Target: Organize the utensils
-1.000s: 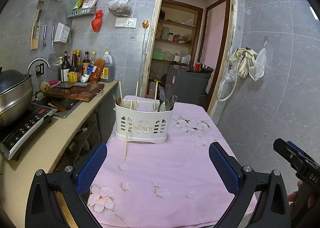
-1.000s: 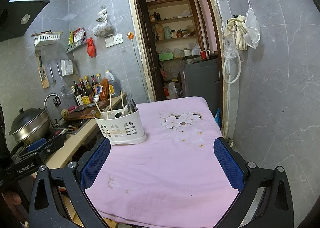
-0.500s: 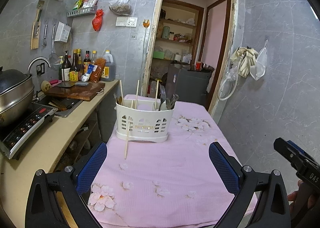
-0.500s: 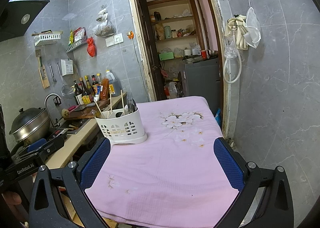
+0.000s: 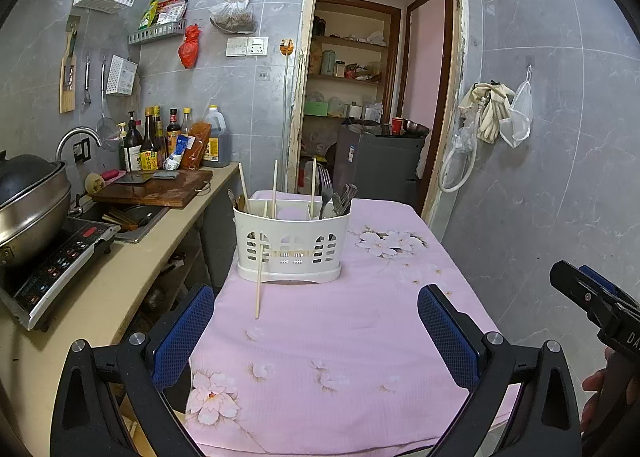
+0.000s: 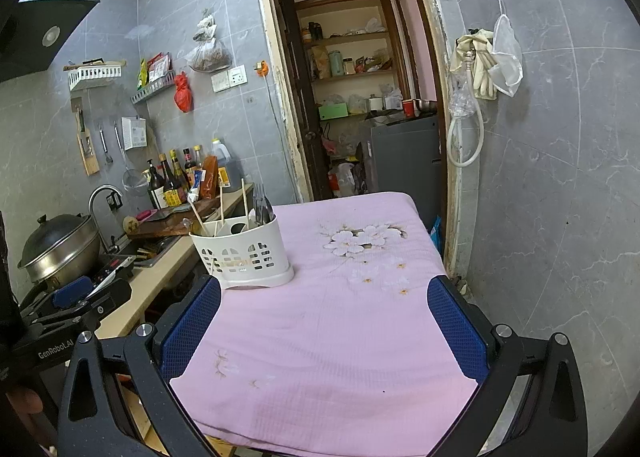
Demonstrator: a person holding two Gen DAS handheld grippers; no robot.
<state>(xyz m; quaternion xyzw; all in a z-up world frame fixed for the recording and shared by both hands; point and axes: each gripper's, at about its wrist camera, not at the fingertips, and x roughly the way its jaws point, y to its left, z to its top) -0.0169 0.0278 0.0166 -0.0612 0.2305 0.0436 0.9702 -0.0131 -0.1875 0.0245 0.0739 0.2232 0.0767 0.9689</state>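
The cloth [image 5: 360, 317] on the bench is pale pink, printed with white and cream flowers. The caddy [image 5: 290, 247] is white with arched cut-outs, holding pale wooden chopsticks [image 5: 274, 193] and silver forks [image 5: 326, 189]. Both tongs [image 5: 316, 331] [image 6: 326, 321] are black with blue mesh-textured pads [image 5: 446, 331]. The wall tiles [image 5: 560, 137] are grey, marbled. The counter [image 5: 120, 277] is beige; the board [image 5: 154, 189] dark brown.

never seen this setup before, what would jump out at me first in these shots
The white utensil caddy stands on the pink flowered tablecloth, holding chopsticks, a fork and other cutlery. One chopstick leans against its front outside, tip on the cloth. The left gripper and right gripper are both open and empty, near the table's close edge.
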